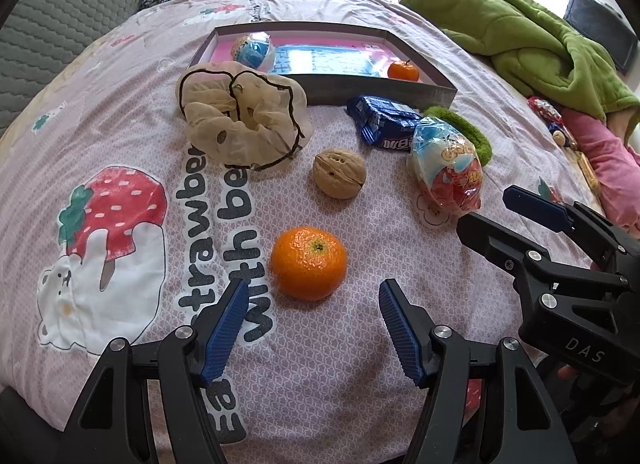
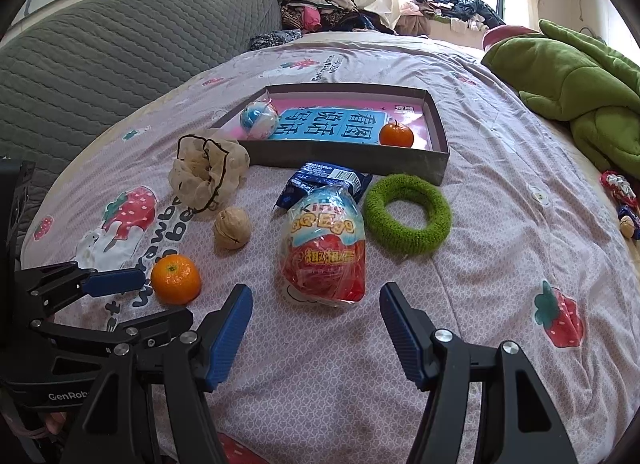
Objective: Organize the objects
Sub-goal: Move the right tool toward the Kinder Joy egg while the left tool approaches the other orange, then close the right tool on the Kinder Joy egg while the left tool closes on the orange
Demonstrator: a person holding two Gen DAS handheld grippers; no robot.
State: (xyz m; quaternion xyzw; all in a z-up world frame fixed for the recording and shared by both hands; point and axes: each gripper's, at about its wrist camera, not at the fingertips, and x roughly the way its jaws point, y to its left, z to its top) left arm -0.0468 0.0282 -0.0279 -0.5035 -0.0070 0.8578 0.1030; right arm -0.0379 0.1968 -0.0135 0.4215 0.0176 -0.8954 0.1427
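On the pink bedsheet a tangerine [image 1: 308, 262] lies just ahead of my open left gripper [image 1: 313, 290], between its spread blue pads and untouched. A wrapped toy egg [image 2: 324, 248] lies just in front of my open right gripper [image 2: 316, 290], also untouched. Around them lie a walnut [image 1: 339, 173], a beige scrunchie [image 1: 240, 116], a blue snack packet [image 1: 384, 120] and a green scrunchie [image 2: 408, 218]. Behind them stands a shallow grey box [image 2: 340, 154] that holds a blue-white ball [image 2: 259, 119] and a second tangerine [image 2: 396, 135].
A green blanket [image 2: 580, 76] is heaped at the right of the bed. A grey quilted cushion [image 2: 120, 52] runs along the left. Clothes [image 2: 320, 8] are piled at the back near the window. Small trinkets [image 2: 620, 200] lie at the right edge.
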